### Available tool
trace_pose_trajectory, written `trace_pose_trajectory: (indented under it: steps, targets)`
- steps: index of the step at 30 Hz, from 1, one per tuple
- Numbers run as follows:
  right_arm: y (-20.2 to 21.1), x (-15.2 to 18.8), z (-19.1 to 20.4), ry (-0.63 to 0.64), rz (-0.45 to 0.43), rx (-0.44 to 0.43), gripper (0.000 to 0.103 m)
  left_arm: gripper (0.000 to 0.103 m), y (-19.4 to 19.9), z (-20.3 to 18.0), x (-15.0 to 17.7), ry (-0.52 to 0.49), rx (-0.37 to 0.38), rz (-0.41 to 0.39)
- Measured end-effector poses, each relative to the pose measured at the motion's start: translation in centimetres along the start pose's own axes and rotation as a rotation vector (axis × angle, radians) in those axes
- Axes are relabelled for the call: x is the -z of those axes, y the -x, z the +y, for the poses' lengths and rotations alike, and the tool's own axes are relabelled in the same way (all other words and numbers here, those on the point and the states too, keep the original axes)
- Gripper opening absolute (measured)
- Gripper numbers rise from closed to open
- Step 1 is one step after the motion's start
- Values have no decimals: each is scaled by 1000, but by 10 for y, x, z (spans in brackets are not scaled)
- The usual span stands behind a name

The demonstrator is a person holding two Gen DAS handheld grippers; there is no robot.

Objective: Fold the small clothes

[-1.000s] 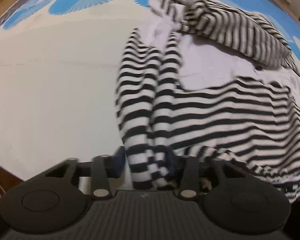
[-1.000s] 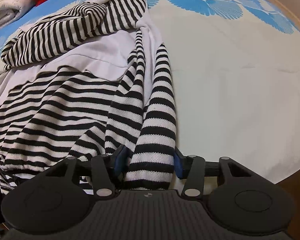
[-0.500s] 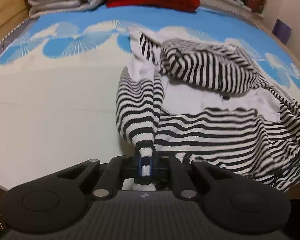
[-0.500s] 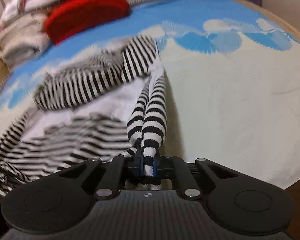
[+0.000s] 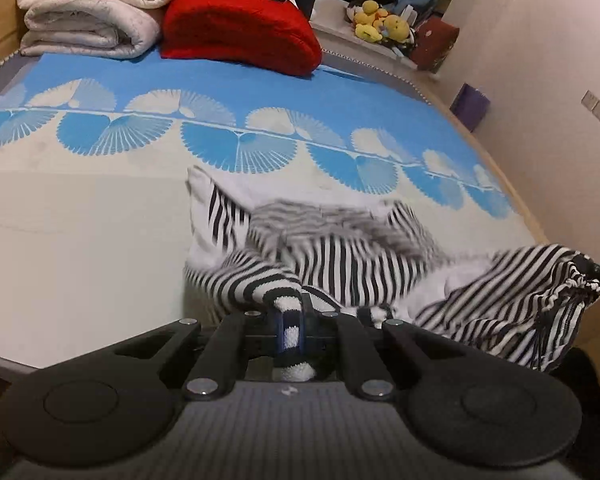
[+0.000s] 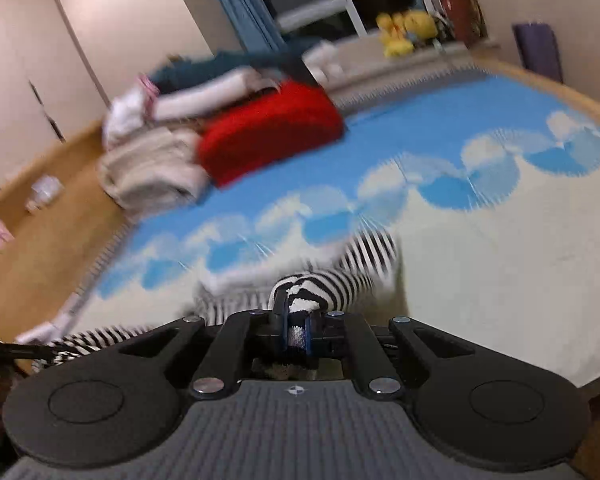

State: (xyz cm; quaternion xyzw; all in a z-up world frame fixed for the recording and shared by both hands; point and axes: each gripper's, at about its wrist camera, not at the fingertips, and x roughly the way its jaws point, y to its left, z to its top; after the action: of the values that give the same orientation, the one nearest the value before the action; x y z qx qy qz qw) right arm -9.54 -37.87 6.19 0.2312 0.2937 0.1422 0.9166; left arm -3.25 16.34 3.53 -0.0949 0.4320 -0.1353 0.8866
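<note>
A black-and-white striped garment (image 5: 340, 252) lies bunched on the bed's white and blue cover (image 5: 80, 240). My left gripper (image 5: 290, 328) is shut on one striped sleeve cuff and holds it lifted above the bed's near edge. My right gripper (image 6: 296, 330) is shut on another striped cuff, with the garment (image 6: 340, 276) trailing from it over the cover (image 6: 500, 280). The right gripper's tip shows at the far right of the left wrist view (image 5: 596, 270), pinching striped fabric. The right wrist view is motion-blurred.
At the head of the bed lie a red cushion (image 5: 240, 28) and folded white blankets (image 5: 92, 12). Yellow plush toys (image 5: 380, 24) sit on a ledge beyond. A wall runs along the right (image 5: 540, 60). Wooden floor (image 6: 40, 248) lies left of the bed.
Both grippers closed on the striped cuffs, then rose and pulled back. The garment has been dragged toward the near edge and both views now tilt up to show the room.
</note>
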Motion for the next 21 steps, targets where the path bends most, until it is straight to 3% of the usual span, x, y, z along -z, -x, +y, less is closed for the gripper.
trace_pose_trajectory:
  steps: [4,8,13,17,19,21]
  targets:
    - [-30,-1,-20,-69,51,42,6,7,-34,10,-16,23,11,53]
    - [-81,-12,-38,-145,93,66,6,7,-85,38,-47,126,14,89]
    - [-185,-42,-64,-209,186,148,6,7,-173,73,-93,236,-21,150]
    - [-274,-58,-86,-246,253,215,7,14,-237,110,-106,416,-36,213]
    - [-301,-55,-98,-282,252,228,11,17,-248,126,-109,520,-7,234]
    - [-309,-44,-110,-338,228,218,18,21,-241,135,-116,526,-4,185]
